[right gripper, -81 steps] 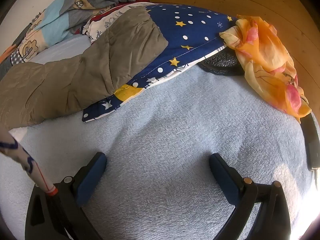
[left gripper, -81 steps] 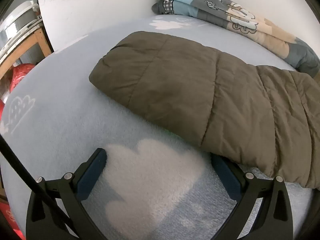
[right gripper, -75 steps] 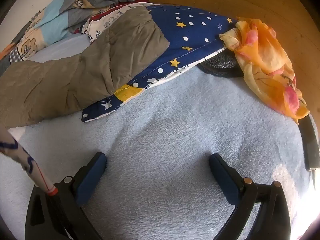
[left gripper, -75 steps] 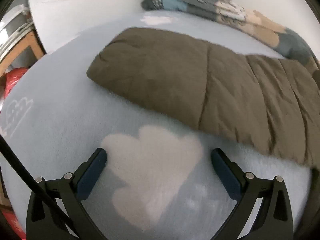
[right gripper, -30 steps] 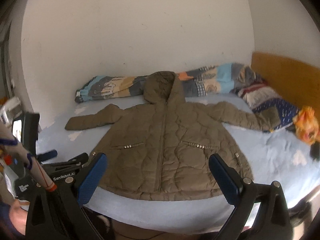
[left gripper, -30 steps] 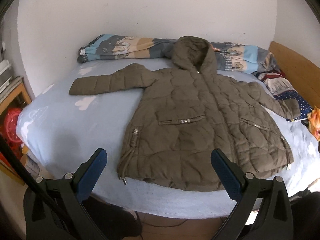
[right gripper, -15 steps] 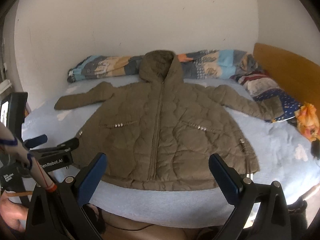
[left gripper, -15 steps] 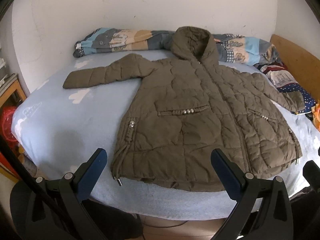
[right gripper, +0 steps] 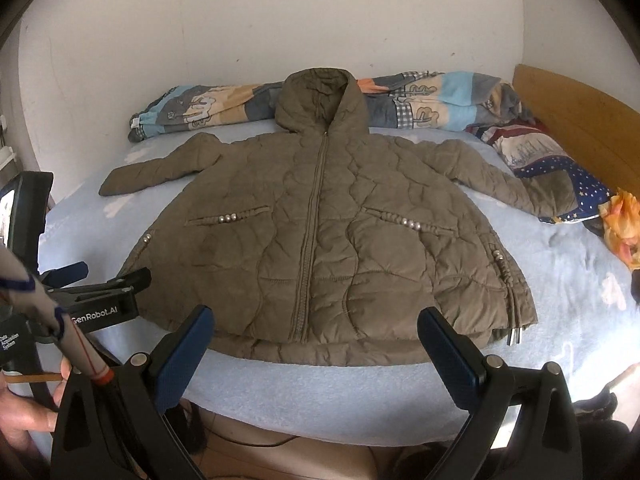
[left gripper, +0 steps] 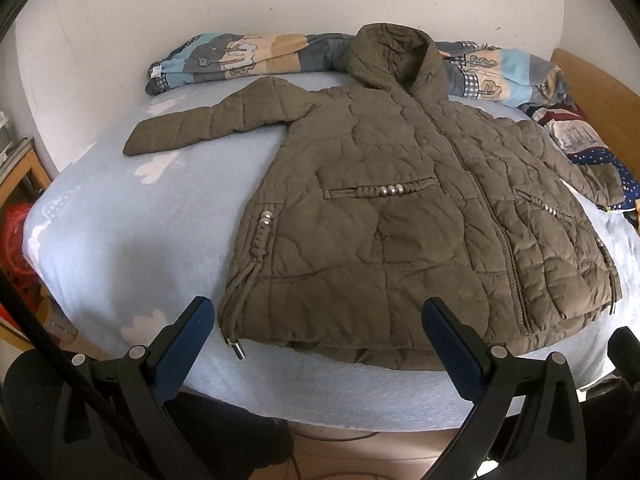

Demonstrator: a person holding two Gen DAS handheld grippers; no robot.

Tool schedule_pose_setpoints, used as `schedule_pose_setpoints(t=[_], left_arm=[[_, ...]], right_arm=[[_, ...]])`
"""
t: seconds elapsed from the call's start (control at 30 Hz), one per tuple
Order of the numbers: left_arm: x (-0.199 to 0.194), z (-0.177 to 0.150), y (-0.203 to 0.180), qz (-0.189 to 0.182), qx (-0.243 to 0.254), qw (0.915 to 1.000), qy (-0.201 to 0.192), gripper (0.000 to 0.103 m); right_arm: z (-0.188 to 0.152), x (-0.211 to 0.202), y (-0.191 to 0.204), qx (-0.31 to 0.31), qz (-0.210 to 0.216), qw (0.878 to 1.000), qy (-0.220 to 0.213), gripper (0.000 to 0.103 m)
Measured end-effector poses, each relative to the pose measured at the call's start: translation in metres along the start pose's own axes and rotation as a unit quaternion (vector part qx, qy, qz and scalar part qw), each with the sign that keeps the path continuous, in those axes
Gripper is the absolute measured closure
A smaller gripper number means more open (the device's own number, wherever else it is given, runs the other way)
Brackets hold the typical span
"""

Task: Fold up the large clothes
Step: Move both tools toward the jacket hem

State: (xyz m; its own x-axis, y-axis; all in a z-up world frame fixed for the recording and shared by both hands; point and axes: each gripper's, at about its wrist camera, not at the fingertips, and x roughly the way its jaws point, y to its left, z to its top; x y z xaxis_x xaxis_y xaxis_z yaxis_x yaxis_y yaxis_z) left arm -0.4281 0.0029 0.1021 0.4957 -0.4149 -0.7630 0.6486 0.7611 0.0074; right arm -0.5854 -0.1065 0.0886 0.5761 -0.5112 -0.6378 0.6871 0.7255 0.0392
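One jacket (right gripper: 320,236), bed (right gripper: 560,280) margins bare

White wall (right gripper: 280,20), wooden headboard (right gripper: 580,120), blue-sheeted bed (right gripper: 560,280).

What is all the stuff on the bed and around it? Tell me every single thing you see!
Hooded puffer jacket: one, olive-brown, spread flat and zipped on the bed, sleeves out.
Bed cover: one, light blue with white clouds, under the jacket.
Rolled quilt: one, blue, tan and grey patchwork, along the wall behind the hood.
Star-print pillow: one, navy with stars, under the jacket's sleeve end on the headboard side.
Orange cloth: one, orange-yellow, beside that pillow.
Headboard: one, wooden, at that end of the bed.
Red item: one, beside the bed; unclear what.
Left gripper: one, black with blue pads, open, near the hem.
Right gripper: same, open.
Hand: one, holding the left gripper.
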Motion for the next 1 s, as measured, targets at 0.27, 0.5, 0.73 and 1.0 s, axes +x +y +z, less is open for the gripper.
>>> schedule_pose_setpoints(t=[0.27,0.5,0.73,1.0], left_arm=[[0.002,0.000,0.011,0.002,-0.012,0.9999,0.004,0.000],[0.006,-0.001,0.010,0.002,-0.011,0.9999,0.011,0.000],[0.016,-0.004,0.011,0.008,-0.013,0.9995,0.027,0.000],[0.028,-0.005,0.020,0.009,-0.033,0.9981,0.051,0.000]], right_arm=[[-0.001,0.001,0.010,-0.020,-0.014,1.000,0.001,0.000],[0.000,0.001,0.016,-0.028,-0.022,0.999,-0.002,0.000],[-0.003,0.004,0.006,-0.020,-0.025,0.999,0.006,0.000],[-0.003,0.008,-0.008,0.000,-0.034,0.999,0.016,0.000]])
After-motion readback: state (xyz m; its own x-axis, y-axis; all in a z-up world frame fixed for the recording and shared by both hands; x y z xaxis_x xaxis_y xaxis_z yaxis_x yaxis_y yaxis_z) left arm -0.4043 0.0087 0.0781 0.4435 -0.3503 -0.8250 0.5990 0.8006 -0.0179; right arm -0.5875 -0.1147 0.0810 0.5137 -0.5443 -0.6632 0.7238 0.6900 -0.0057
